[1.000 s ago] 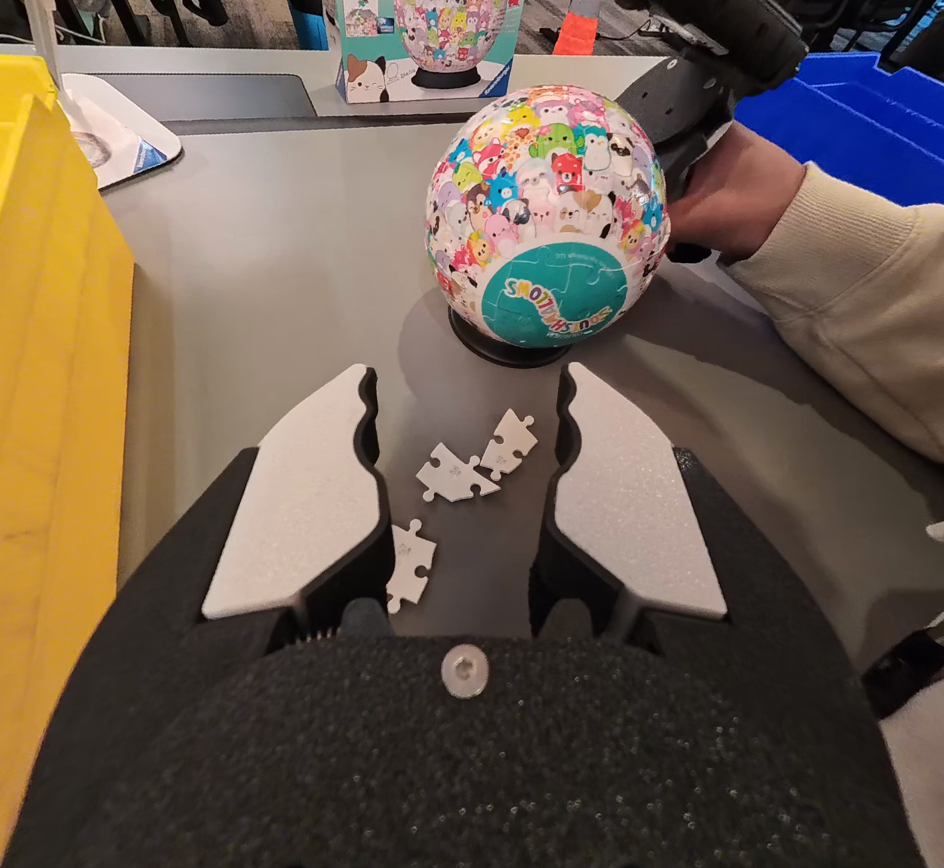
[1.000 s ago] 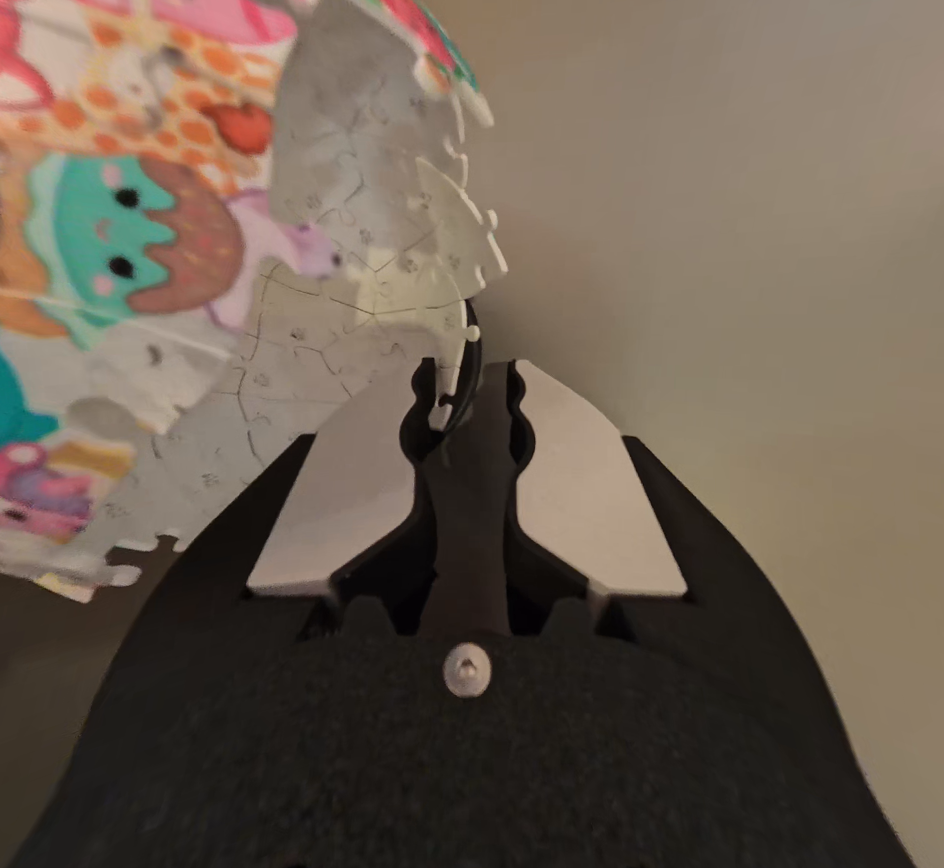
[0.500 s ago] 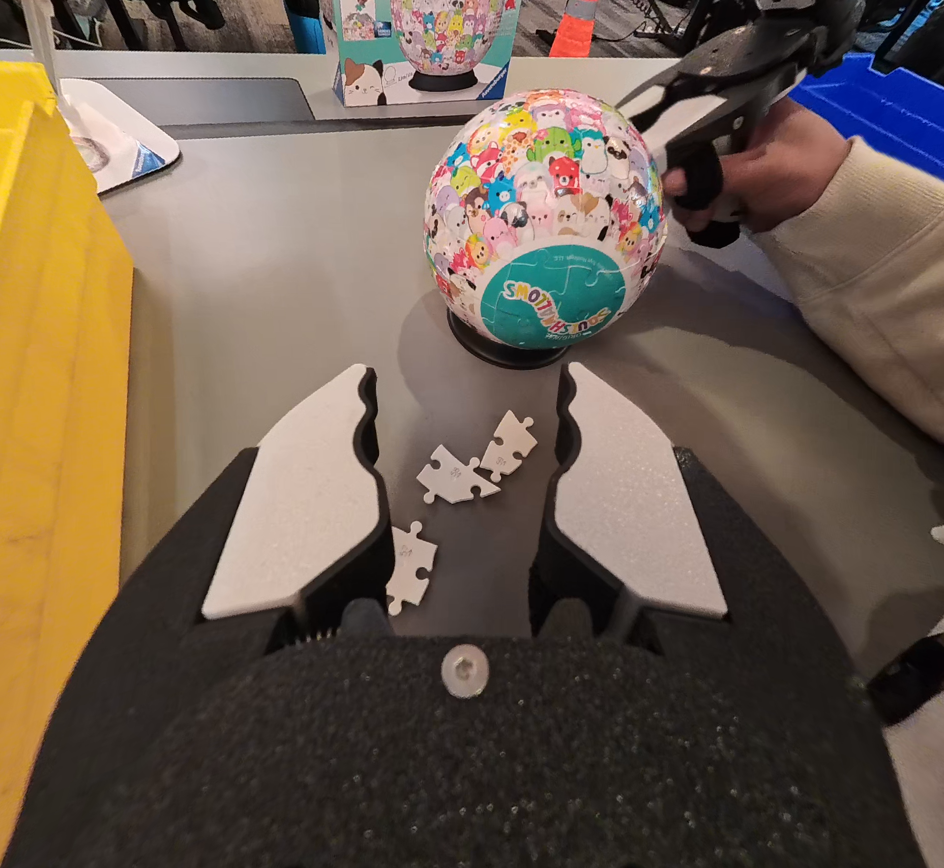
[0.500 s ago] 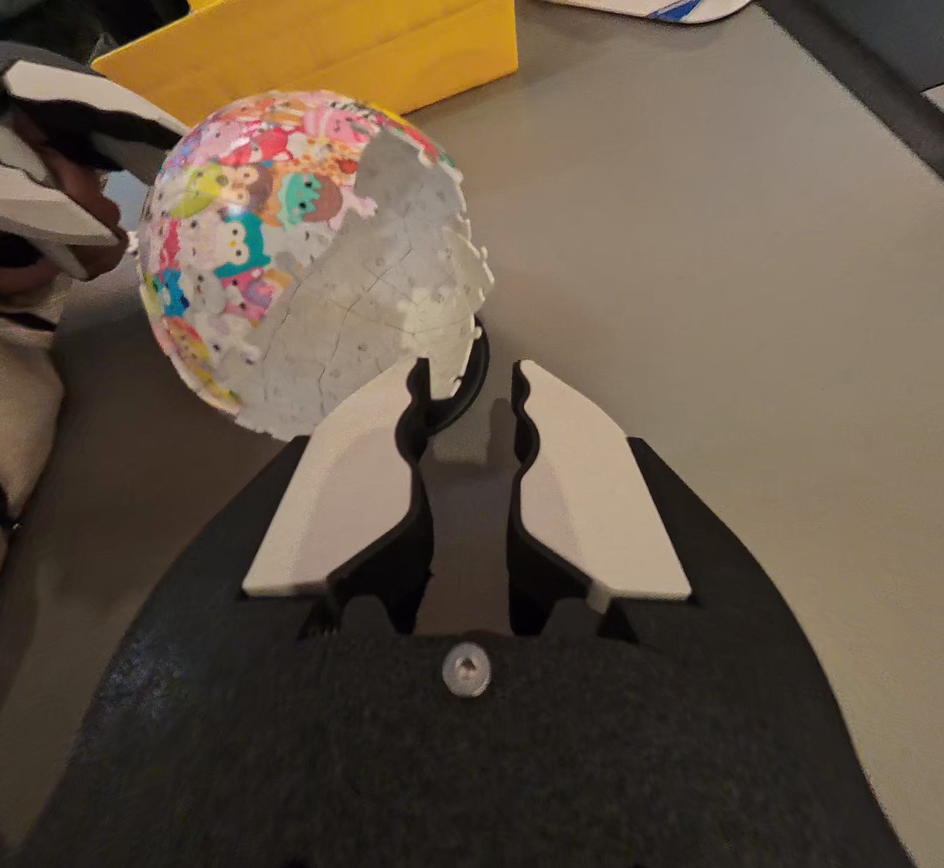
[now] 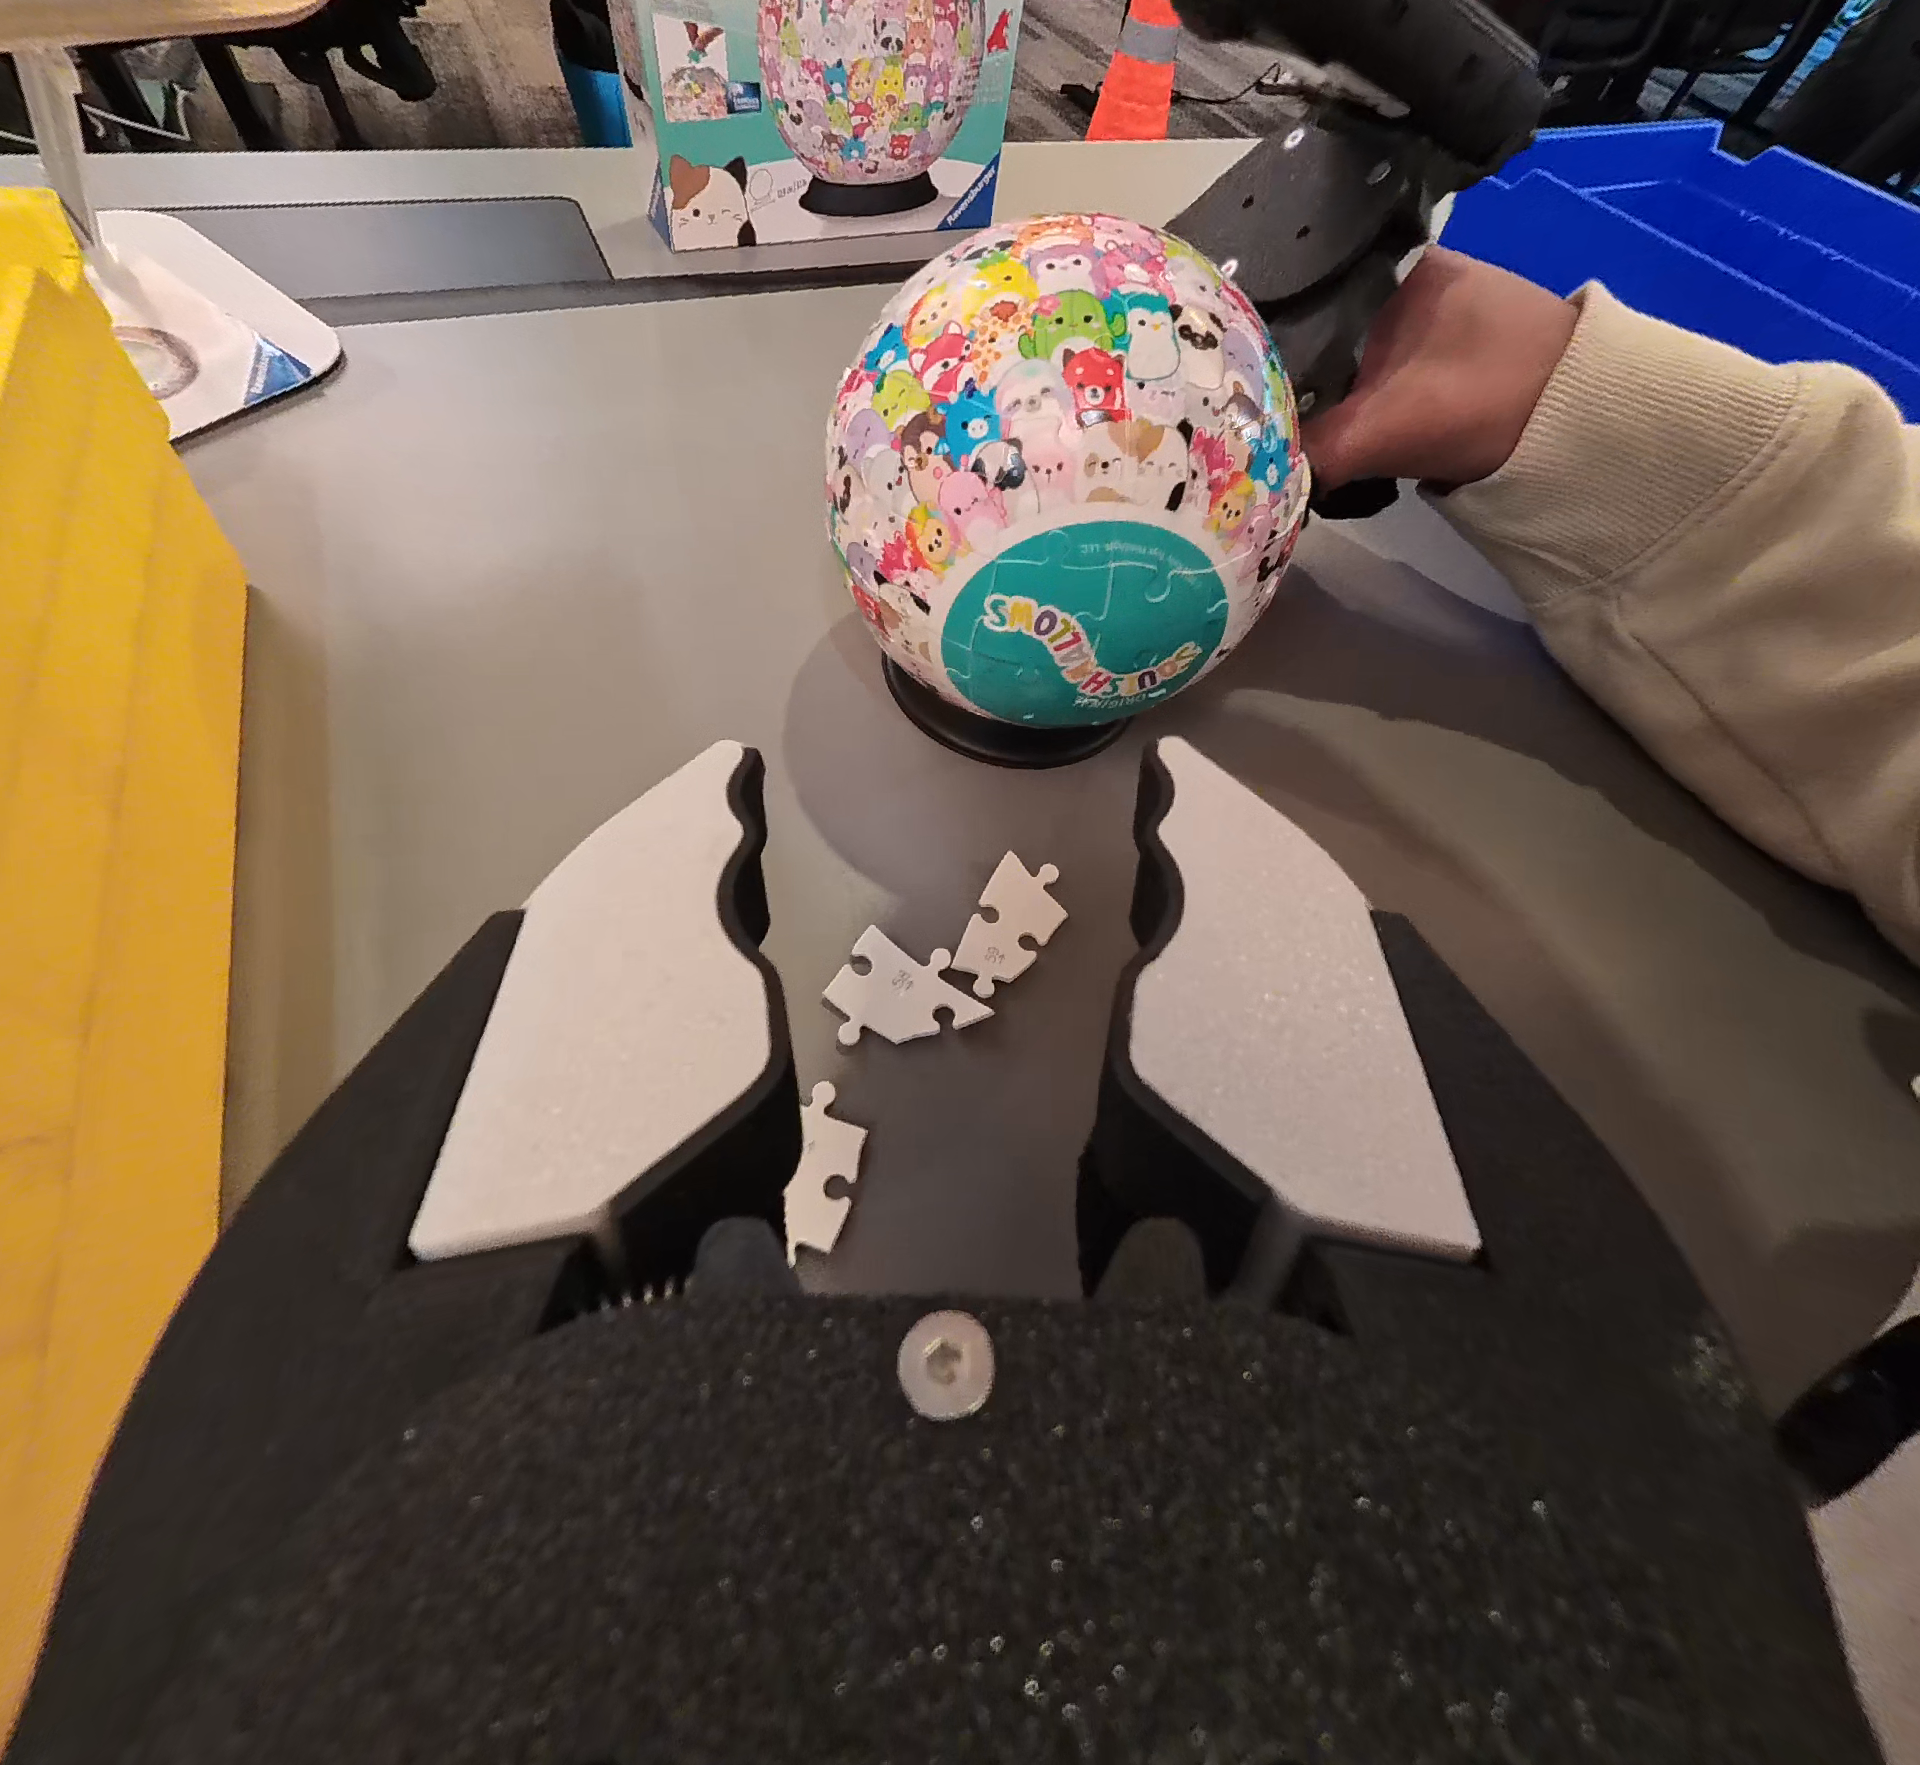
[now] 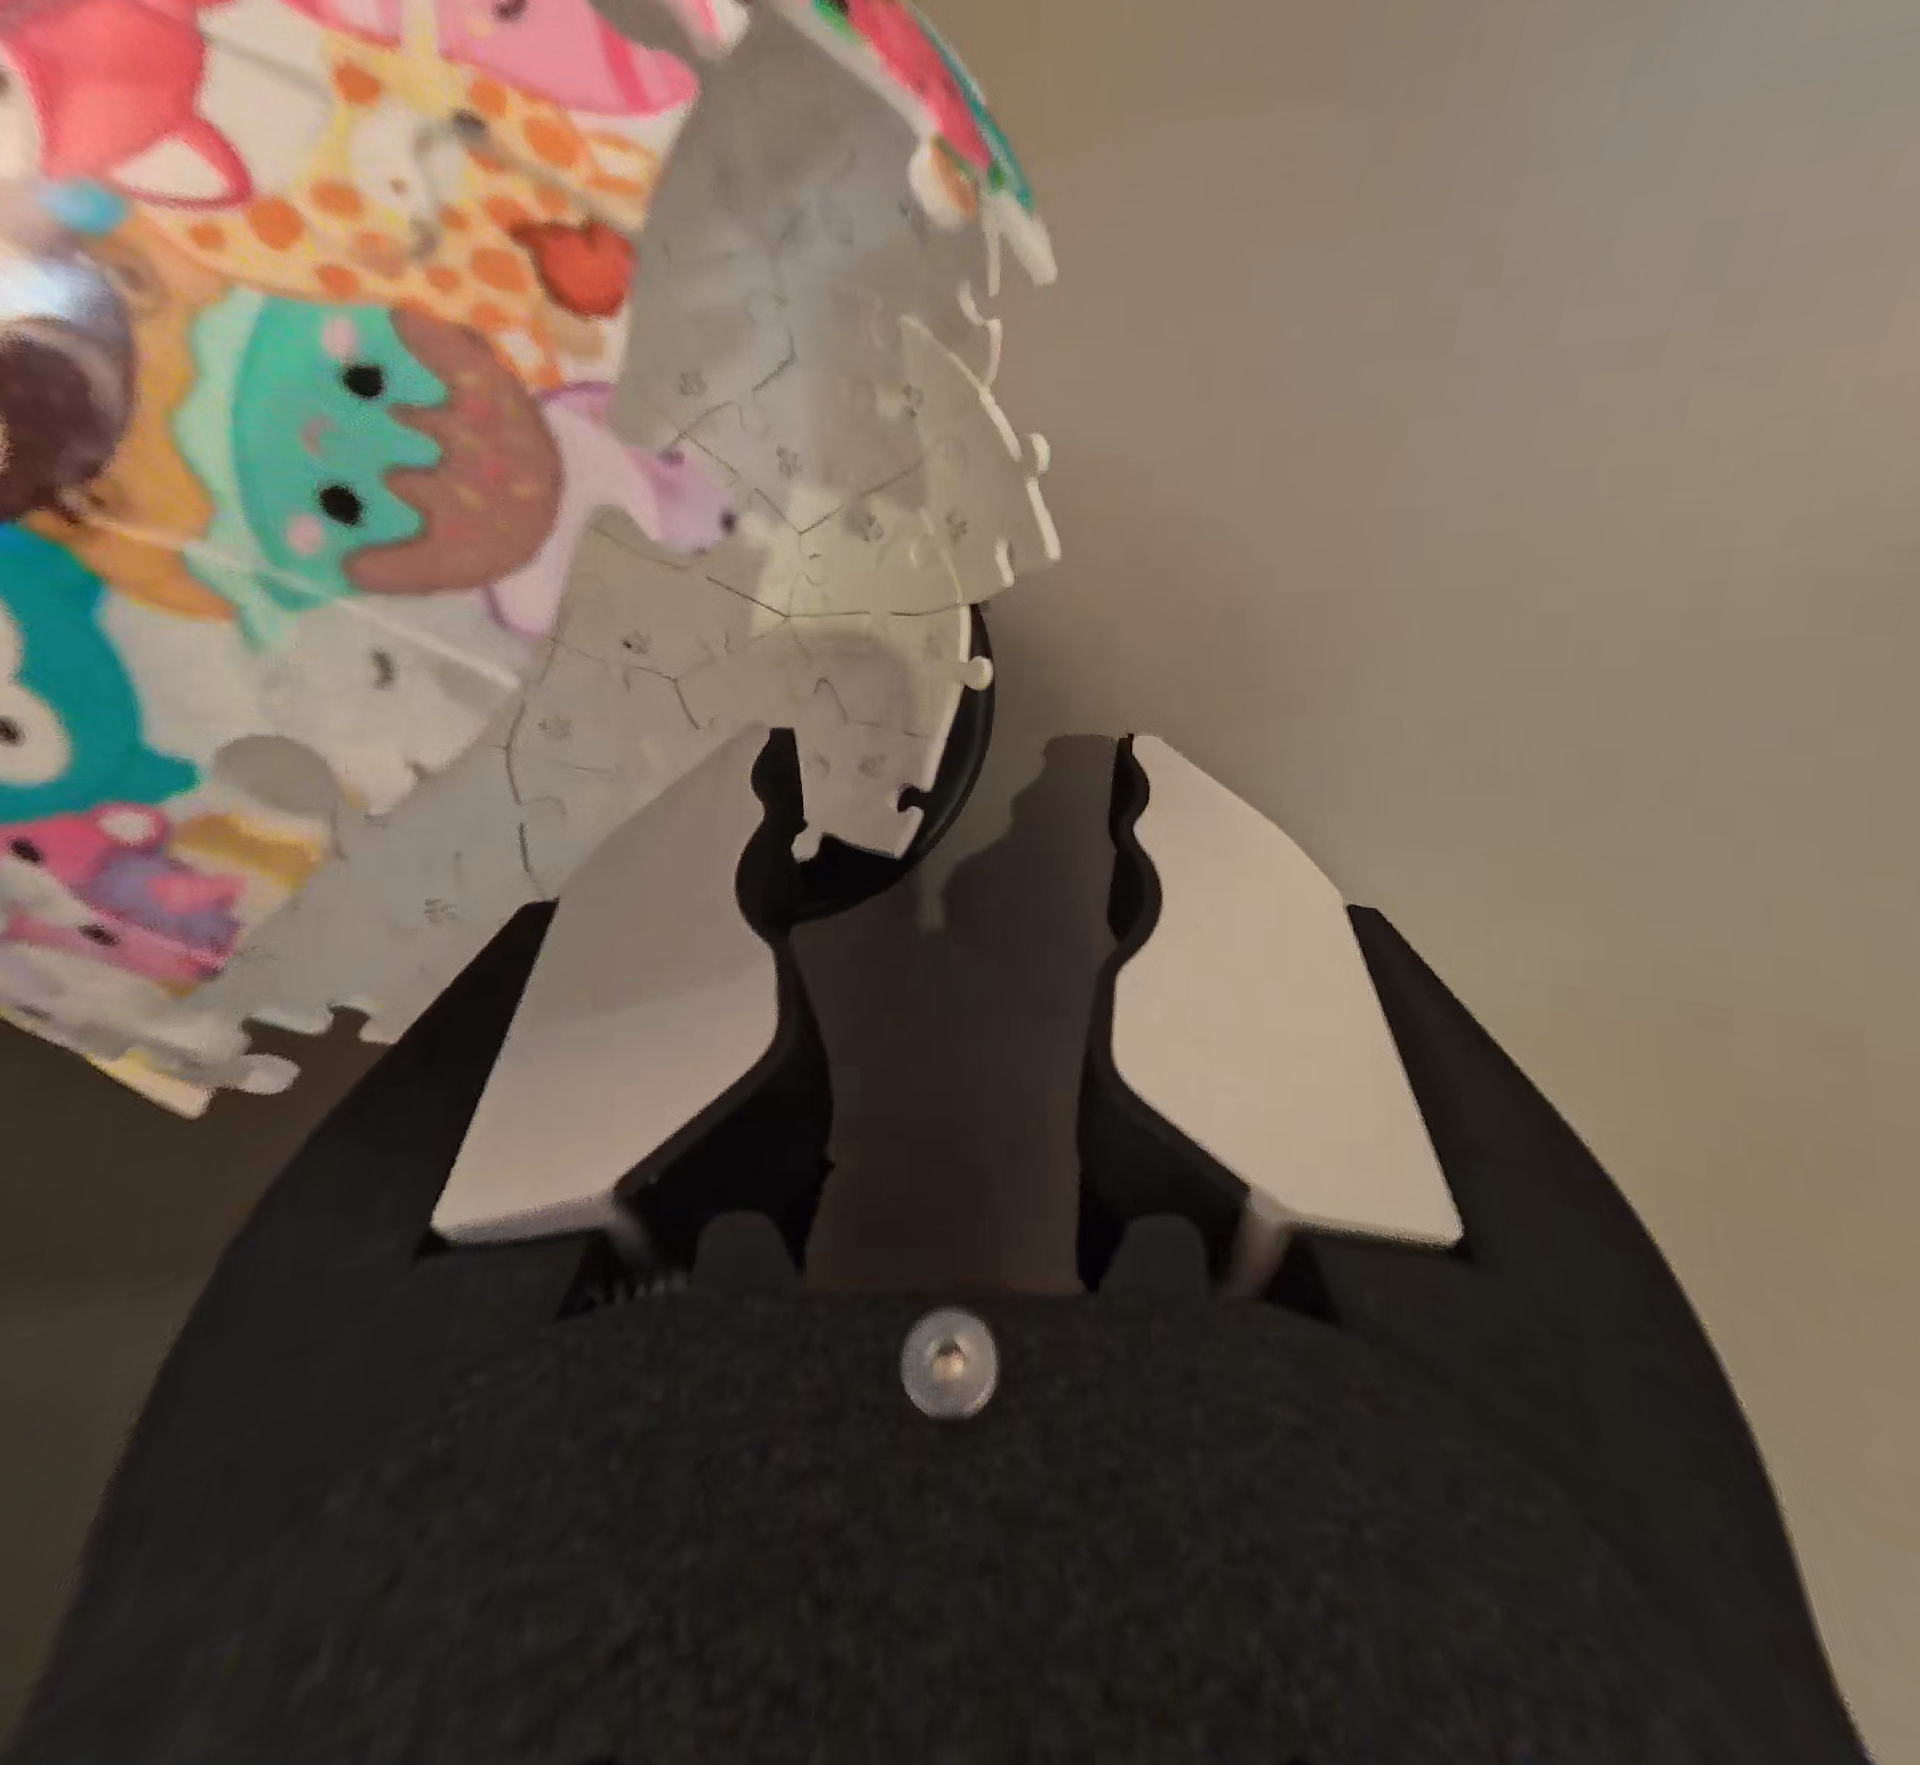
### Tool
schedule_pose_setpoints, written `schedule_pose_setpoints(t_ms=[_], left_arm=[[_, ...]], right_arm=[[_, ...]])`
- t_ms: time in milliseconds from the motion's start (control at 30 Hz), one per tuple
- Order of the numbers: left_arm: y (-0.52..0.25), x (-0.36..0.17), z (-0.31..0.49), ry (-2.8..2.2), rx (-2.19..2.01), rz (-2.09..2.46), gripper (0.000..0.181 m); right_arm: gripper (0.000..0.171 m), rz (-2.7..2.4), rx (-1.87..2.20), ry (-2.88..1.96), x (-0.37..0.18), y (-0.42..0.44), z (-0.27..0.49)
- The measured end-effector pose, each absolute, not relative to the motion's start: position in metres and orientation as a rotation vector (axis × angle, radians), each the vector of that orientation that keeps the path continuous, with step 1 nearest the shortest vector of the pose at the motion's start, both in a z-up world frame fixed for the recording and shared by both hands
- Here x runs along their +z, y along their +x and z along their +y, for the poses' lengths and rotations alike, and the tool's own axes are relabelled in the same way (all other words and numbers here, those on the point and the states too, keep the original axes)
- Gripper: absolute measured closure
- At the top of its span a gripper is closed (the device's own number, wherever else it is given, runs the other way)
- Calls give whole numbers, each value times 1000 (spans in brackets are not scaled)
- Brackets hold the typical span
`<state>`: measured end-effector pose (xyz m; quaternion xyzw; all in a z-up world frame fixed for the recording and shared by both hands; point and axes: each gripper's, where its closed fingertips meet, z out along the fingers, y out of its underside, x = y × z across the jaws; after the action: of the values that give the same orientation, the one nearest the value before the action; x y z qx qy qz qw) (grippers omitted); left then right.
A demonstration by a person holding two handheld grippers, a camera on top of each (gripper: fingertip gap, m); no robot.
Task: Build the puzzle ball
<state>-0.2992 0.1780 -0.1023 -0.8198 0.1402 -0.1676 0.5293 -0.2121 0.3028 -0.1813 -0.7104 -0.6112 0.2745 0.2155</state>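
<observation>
The colourful puzzle ball (image 5: 1060, 468) stands on a black ring stand (image 5: 1003, 739) on the grey table. Three loose white pieces lie face down in front of it: one (image 5: 1013, 915), a second (image 5: 899, 988), a third (image 5: 826, 1170). My left gripper (image 5: 945, 759) is open and empty above them. My right gripper (image 5: 1299, 261) is at the ball's far right side, held by a hand (image 5: 1434, 385). In the right wrist view the ball (image 6: 364, 365) is very close, with an open gap showing its white inside (image 6: 790, 427). My right gripper (image 6: 951, 749) is open and empty at the gap's lower edge.
A yellow bin (image 5: 104, 780) runs along the left. The puzzle box (image 5: 831, 32) stands behind the ball, a blue bin (image 5: 1714, 229) at the back right, a white leaflet (image 5: 208, 344) at the back left. A sleeved forearm (image 5: 1714, 593) crosses the right side.
The right gripper was pulled back from the ball half a second ago and is now close against the gap again, jaws wider apart. The left gripper and loose pieces have not moved.
</observation>
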Motion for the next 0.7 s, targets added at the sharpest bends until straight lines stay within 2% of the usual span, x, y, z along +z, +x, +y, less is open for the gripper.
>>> schedule_pose_setpoints(t_ms=[367,467,700], left_arm=[[-302,-99,176,-1944,-399,332,113],[-299,-97,178,-1938,-408,341,113],[-275,-69,207,-2035,-669,509,86]], right_arm=[[117,-1762,663,-1970,-191,-212,305],[112,-1716,703,-1975,-186,-210,307],[111,-1301,896,-1998,-123,-169,322]])
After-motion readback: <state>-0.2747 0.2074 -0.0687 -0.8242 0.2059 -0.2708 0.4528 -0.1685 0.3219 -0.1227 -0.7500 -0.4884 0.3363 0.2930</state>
